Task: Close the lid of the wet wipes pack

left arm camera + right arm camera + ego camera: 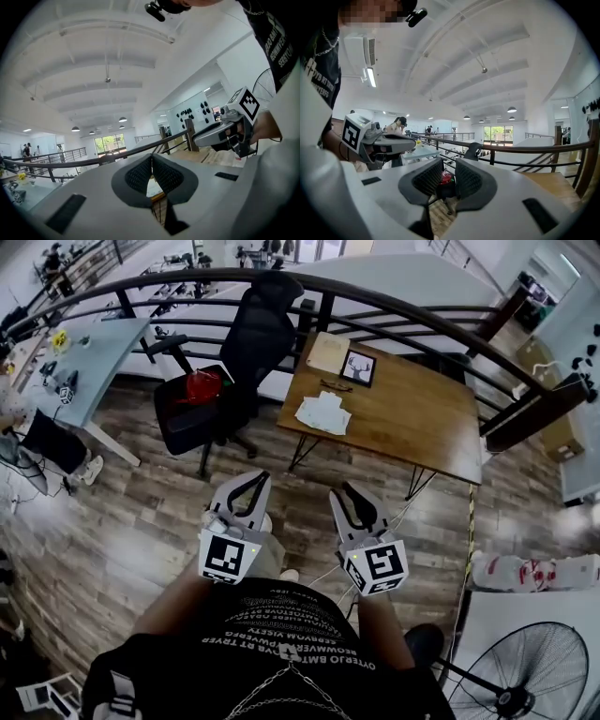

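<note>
A white pack [323, 413] lies on the wooden table [412, 418], well ahead of me and out of reach of both grippers. I hold the two grippers side by side close to my chest, pointing about level toward the table. My left gripper [260, 475] [151, 158] is shut, its pads meeting at the tips with nothing between them. On my right gripper [344, 489] [449, 164] the jaws stand a little apart and hold nothing; only the far chair shows through the gap. Each gripper view catches the other gripper off to one side.
A black office chair [211, 399] with a red thing on its seat stands left of the table. A framed picture [358, 367] rests on the table's far side. A curved dark railing [375, 296] runs behind. A floor fan [525, 676] stands at my right, a grey desk [94, 352] far left.
</note>
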### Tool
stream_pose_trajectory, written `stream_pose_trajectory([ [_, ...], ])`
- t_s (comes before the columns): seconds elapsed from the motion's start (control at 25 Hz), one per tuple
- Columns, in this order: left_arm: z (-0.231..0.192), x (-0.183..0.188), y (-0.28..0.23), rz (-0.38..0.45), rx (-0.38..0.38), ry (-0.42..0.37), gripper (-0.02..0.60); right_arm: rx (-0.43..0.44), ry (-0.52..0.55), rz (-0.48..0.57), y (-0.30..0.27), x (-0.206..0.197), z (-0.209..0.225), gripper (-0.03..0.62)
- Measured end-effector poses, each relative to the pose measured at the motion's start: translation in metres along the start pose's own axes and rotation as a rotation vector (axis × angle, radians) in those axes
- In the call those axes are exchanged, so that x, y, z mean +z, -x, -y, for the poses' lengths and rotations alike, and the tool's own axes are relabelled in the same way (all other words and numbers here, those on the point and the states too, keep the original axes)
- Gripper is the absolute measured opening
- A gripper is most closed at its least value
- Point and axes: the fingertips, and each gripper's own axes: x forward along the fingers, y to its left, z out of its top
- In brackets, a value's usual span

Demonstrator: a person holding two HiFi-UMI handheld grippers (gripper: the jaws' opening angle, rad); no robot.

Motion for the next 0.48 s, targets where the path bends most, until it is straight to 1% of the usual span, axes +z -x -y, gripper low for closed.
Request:
stream_pose_trajectory([
  [0.2,0.0,-0.004,-0.007,-0.001,-0.029,0.022,0.029,-0.007,-0.008,-0.018,-0.004,-0.004,0.0,0.098],
  [0.48,0.001,-0.016,-0.03,-0.019,-0.073,0.044,0.028,-0.027,-0.044,-0.047,-0.014,-0.018,0.015,0.098],
])
